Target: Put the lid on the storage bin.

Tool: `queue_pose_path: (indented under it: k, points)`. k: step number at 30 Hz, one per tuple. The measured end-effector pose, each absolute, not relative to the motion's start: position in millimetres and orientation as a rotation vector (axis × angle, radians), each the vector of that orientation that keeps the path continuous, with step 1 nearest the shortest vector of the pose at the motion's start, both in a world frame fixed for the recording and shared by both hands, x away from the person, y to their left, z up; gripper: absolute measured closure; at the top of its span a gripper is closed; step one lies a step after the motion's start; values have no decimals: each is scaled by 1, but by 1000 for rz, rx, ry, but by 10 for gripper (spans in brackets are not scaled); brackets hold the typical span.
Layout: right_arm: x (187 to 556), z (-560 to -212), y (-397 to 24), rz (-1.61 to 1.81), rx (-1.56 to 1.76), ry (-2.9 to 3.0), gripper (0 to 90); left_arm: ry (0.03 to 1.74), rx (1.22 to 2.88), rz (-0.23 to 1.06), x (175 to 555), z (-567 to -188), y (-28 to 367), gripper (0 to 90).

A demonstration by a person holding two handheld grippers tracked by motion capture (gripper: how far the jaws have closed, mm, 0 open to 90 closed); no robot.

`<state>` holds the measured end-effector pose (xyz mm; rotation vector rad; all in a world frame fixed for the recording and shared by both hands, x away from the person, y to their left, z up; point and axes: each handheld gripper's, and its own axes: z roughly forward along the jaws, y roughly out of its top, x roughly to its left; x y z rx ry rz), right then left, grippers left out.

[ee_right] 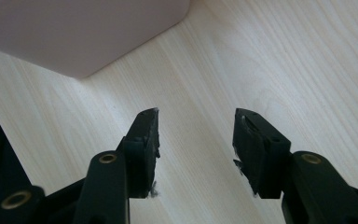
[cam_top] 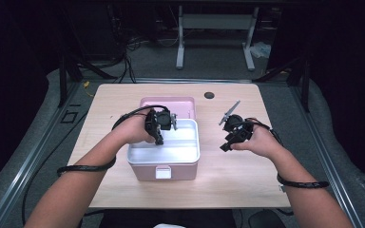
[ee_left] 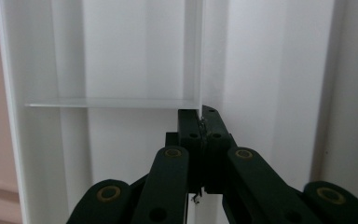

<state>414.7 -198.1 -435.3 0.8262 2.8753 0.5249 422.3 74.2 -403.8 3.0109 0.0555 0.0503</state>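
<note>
At table centre, a pink box [cam_top: 164, 172] with a white tray [cam_top: 180, 152] seated inside, long axis running left to right across the high view. Directly over the tray, the left gripper [cam_top: 164, 121], nearer by far, jaws pressed fully together and tips [ee_left: 201, 112] right at the near end of a thin upright divider [ee_left: 193, 56]; possibly nipping its edge, hard to tell at this angle. Just left of that, a cross wall [ee_left: 112, 102] meeting the divider. Behind the box, the pink lid [cam_top: 168, 101]. Off to the right, well apart from the box on bare table [cam_top: 237, 180], the right gripper [ee_right: 196, 126] with jaws spread and nothing between them. No obstacle between tips and divider.
</note>
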Motion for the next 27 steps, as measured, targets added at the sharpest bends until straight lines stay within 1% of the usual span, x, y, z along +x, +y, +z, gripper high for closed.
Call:
queue_pose_path:
  k: [6, 12, 16, 23, 26, 27]
  points:
    - [418, -437, -193, 546, 825, 2881, 504, 80, 2981, 3, 424, -416, 78, 892]
    - [425, -438, -186, 560, 832, 2880, 504, 49, 2972, 28, 423, -420, 79, 889]
    - [427, -437, -180, 555, 823, 2887, 504, 34, 2977, 10, 424, -421, 78, 886]
    - [430, -434, -182, 581, 843, 2874, 503, 17, 2994, 25, 427, -420, 79, 885]
    - [430, -434, -182, 578, 831, 2878, 501, 38, 2992, 58, 426, -420, 80, 861]
    - [430, -433, -182, 578, 832, 2878, 499, 51, 3003, 75, 425, -419, 82, 821]
